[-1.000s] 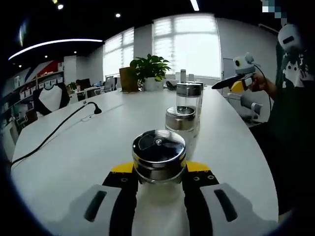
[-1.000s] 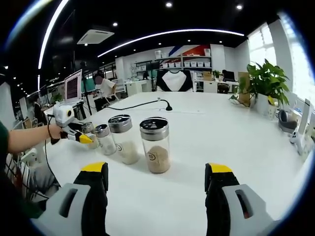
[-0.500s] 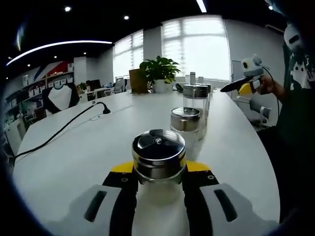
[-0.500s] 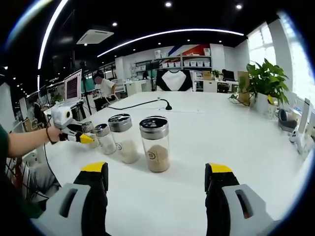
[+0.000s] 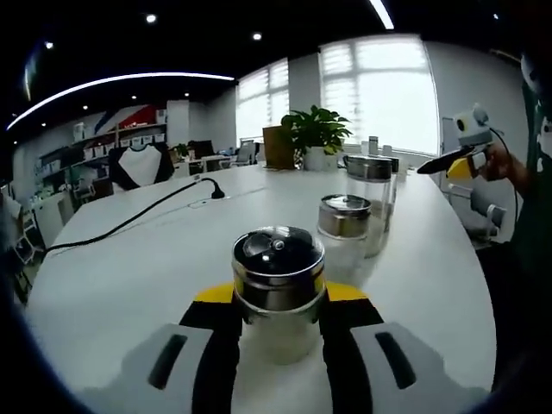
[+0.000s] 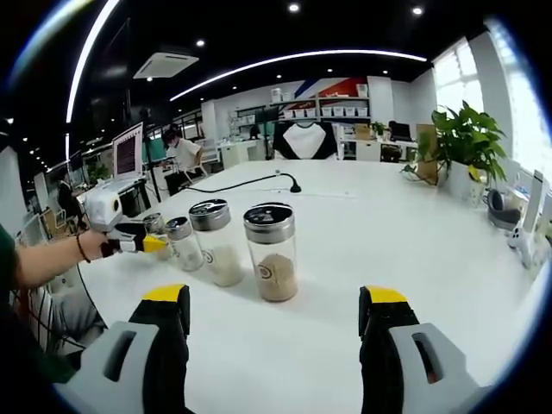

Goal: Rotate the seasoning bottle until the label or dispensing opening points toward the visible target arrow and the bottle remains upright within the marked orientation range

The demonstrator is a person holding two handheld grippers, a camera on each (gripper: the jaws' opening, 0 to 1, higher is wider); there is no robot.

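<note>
A small glass seasoning bottle [image 5: 278, 274] with a steel dispensing lid stands upright on the white table [image 5: 129, 267]. My left gripper [image 5: 278, 297] is shut on it, one yellow-tipped jaw on each side. In the right gripper view the same bottle [image 6: 156, 227] sits at the far left end of a row, with the left gripper [image 6: 147, 244] held there by a hand. My right gripper [image 6: 274, 297] stands open over the table, nothing between its jaws, a short way in front of the largest bottle [image 6: 272, 254]. It also appears far right, in the left gripper view [image 5: 448, 162].
Three other steel-lidded bottles stand in line: a small one [image 6: 180, 244], a medium one [image 6: 216, 243] and the largest with brown powder. A black cable [image 5: 129, 220] crosses the table. A potted plant [image 5: 317, 138] is at the far end. A person's arm [image 6: 43, 259] reaches in.
The left gripper has turned with the bottle held in it, so the room has slid rightward in its view. The right gripper has stayed still and open.
</note>
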